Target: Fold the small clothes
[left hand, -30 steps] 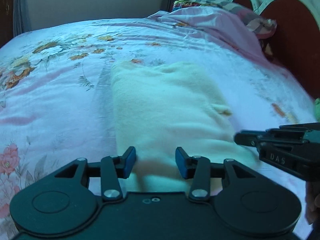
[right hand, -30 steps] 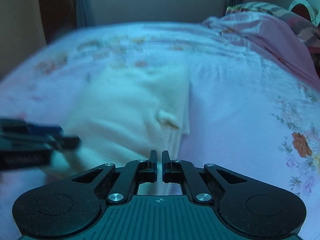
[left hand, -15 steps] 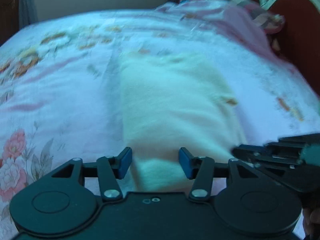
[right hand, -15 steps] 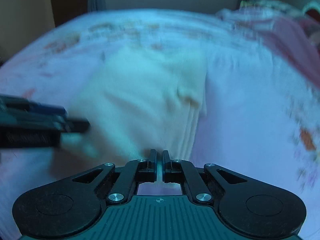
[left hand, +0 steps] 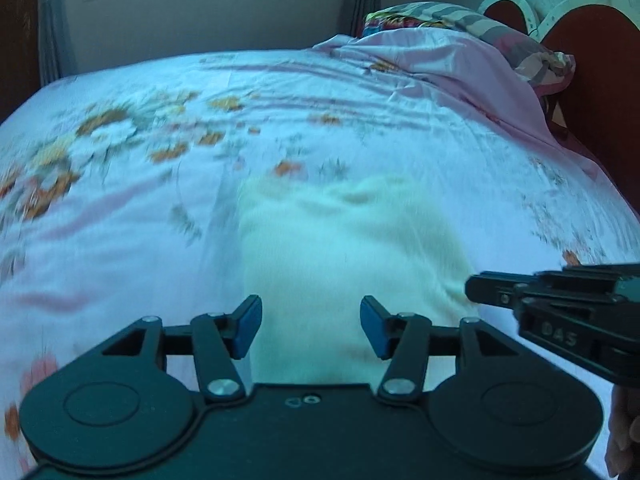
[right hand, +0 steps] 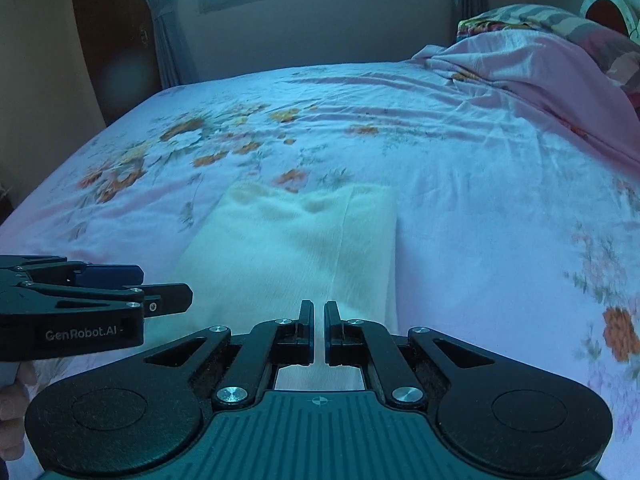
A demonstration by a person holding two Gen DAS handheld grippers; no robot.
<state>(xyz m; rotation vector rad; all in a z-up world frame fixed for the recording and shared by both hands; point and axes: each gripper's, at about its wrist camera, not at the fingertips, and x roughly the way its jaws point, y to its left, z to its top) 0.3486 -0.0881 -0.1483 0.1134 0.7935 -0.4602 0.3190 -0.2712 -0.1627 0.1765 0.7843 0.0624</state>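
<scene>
Lying flat on a floral bed [right hand: 460, 168], a folded cream cloth [right hand: 296, 248] has straight edges. Left gripper [left hand: 311, 326] is spread apart above its near edge. Right gripper [right hand: 319, 330] is nearly together, holding nothing.

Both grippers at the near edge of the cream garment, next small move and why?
Probably close the left gripper on the cream garment's near edge. Its jaws stand open around that edge, gripping nothing, while the right gripper is nearly shut at the same edge. With both corners held, the near edge could be folded away.
</scene>
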